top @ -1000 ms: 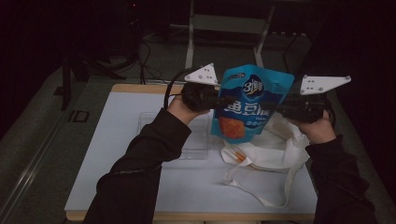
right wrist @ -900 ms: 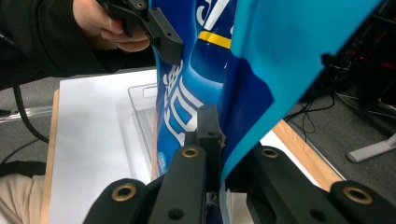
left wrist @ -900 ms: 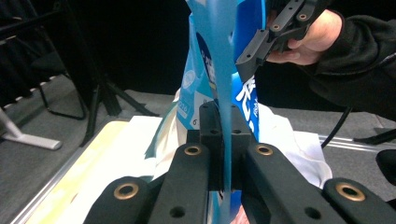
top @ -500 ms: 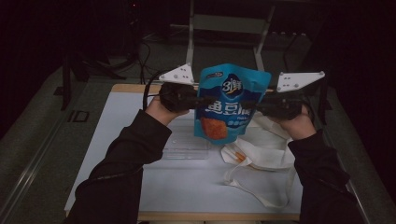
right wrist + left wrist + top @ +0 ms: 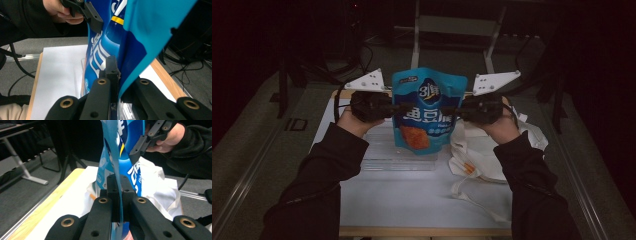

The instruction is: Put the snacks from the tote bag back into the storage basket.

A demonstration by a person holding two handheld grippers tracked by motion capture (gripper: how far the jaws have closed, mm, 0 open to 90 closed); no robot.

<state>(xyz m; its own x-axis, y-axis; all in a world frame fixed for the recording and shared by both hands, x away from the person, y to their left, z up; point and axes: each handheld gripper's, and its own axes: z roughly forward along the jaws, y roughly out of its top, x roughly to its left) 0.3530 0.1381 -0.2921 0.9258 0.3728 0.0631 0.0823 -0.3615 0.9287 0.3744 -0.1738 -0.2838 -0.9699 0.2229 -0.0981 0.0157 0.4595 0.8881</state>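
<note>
A blue snack pouch (image 5: 429, 107) with white lettering and an orange picture hangs upright above the table, held by its two side edges. My left gripper (image 5: 403, 110) is shut on the pouch's left edge, and my right gripper (image 5: 452, 111) is shut on its right edge. In the left gripper view the black jaws (image 5: 120, 188) pinch the thin blue edge of the pouch (image 5: 132, 170), with the other gripper (image 5: 147, 138) beyond. In the right gripper view the jaws (image 5: 113, 68) clamp the pouch (image 5: 140, 32), and the other gripper (image 5: 87, 11) shows at the top.
A clear plastic tray (image 5: 384, 161) lies on the white table top (image 5: 412, 200) under the pouch. A crumpled white cloth bag (image 5: 484, 152) with long handles lies to the right. The table's wooden edge (image 5: 422, 231) runs along the front. Dark stands and cables surround it.
Both hands have carried the pouch to the left, from above the white cloth bag to above the clear tray. The grip on both edges is unchanged.
</note>
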